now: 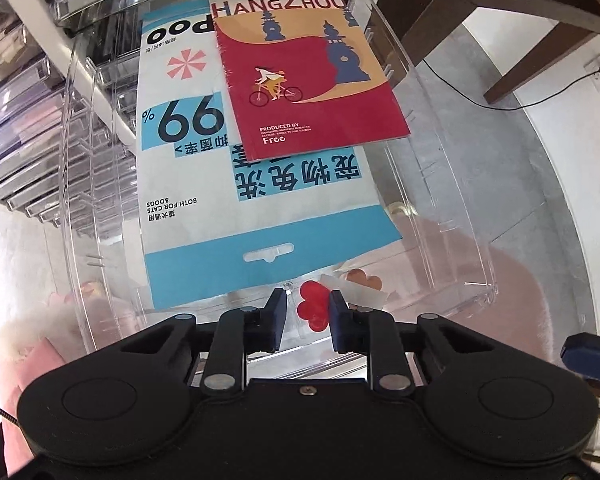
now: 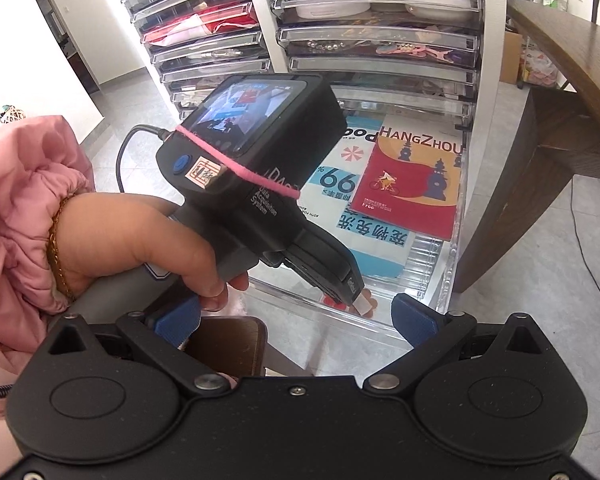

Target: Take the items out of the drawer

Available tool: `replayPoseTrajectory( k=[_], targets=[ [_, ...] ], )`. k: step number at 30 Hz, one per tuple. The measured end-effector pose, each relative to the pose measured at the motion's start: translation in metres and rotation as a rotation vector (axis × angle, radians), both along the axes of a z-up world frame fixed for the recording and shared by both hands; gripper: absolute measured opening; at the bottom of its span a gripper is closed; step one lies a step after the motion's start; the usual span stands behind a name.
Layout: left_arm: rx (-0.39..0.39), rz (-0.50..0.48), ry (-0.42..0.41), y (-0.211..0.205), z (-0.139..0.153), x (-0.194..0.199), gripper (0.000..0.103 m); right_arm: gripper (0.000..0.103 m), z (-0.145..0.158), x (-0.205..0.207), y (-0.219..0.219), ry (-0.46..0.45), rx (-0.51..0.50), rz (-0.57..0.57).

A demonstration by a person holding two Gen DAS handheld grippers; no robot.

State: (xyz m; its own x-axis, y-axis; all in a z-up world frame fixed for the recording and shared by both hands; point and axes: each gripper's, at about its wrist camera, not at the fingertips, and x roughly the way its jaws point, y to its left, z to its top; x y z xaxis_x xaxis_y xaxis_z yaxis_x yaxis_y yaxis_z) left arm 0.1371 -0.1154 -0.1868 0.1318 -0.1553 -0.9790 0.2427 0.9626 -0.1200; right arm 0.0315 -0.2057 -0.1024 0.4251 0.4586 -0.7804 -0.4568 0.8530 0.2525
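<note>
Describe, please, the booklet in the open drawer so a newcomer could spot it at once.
In the pulled-out clear drawer lie two flat printed items. The booklet lies on top of the blue-and-white packet; it alone is red, titled HANGZHOU, showing a cyclist and dark blue pagodas.

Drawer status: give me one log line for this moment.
drawer: pulled out | left gripper: at front wall handle, part closed | right gripper: open, empty | inside: Hangzhou booklet on pet-wipes pack
</note>
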Motion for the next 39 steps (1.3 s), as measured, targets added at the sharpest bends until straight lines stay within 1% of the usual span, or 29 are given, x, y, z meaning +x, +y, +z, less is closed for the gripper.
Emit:
replayPoseTrajectory(
  k=[3,9,10,11,13,19,21,24,26,28,30,32,33,35,36,37,38,39],
  targets=[
    [-0.023,-0.013,0.001,0.0,0.002,0.001,0.024,0.103,0.0,0.0,0.0,0.0,0.0,0.0],
    [-0.005,-0.064,-0.002,-0.006,-0.003,-0.001,0.022,0.103,-0.001,0.001,0.0,0.002,0.0,0.004],
    [0.004,-0.065,-0.008,-0.006,-0.003,-0.001,0.015,0.103,-0.001,0.0,0.0,0.002,0.0,0.005],
    [0.008,-0.055,-0.018,-0.005,-0.002,-0.001,0.012,0.103,-0.001,0.0,0.001,0.002,0.001,0.006],
    [0.008,-0.043,-0.034,-0.002,-0.001,-0.001,0.0,0.103,-0.001,0.001,0.001,0.0,0.002,0.005],
    [-0.024,-0.046,-0.048,0.003,0.001,-0.001,0.0,0.103,0.0,0.003,0.001,-0.005,0.005,0.002],
    [-0.035,-0.04,-0.06,0.005,0.005,0.0,0.0,0.103,0.0,0.003,0.001,-0.006,0.006,0.002],
    [-0.061,-0.043,-0.056,0.012,0.011,0.001,0.0,0.103,0.0,0.004,0.001,-0.009,0.008,0.0],
    [-0.082,-0.043,-0.022,0.015,0.007,0.003,0.0,0.103,0.001,0.005,0.001,-0.01,0.009,0.0],
    [-0.066,-0.033,0.018,0.008,-0.001,0.004,0.001,0.103,0.001,0.005,0.001,-0.012,0.01,-0.001],
    [-0.057,-0.039,0.012,0.003,-0.001,0.003,0.001,0.103,0.001,0.006,0.001,-0.013,0.011,-0.002],
    [-0.04,-0.045,0.002,0.0,0.0,0.004,0.003,0.103,0.001,0.006,0.001,-0.015,0.012,-0.003],
    [-0.034,-0.045,0.007,-0.001,0.0,0.005,0.006,0.103,0.001,0.006,0.001,-0.016,0.012,-0.003],
    [-0.027,-0.048,0.02,-0.003,-0.001,0.007,0.016,0.103,0.003,0.004,0.001,-0.022,0.01,-0.003],
    [-0.025,-0.052,0.027,-0.004,-0.001,0.008,0.033,0.103,0.004,0.003,0.0,-0.024,0.009,-0.004],
    [-0.024,-0.056,0.033,-0.005,-0.002,0.008,0.052,0.103,0.005,0.003,0.0,-0.027,0.008,-0.004],
    [-0.026,-0.067,0.025,-0.006,-0.001,0.007,0.057,0.103,0.006,0.002,0.0,-0.029,0.007,-0.004],
    [-0.028,-0.083,0.015,-0.008,0.0,0.006,0.059,0.103,0.007,0.001,-0.001,-0.032,0.006,-0.004]
  ],
)
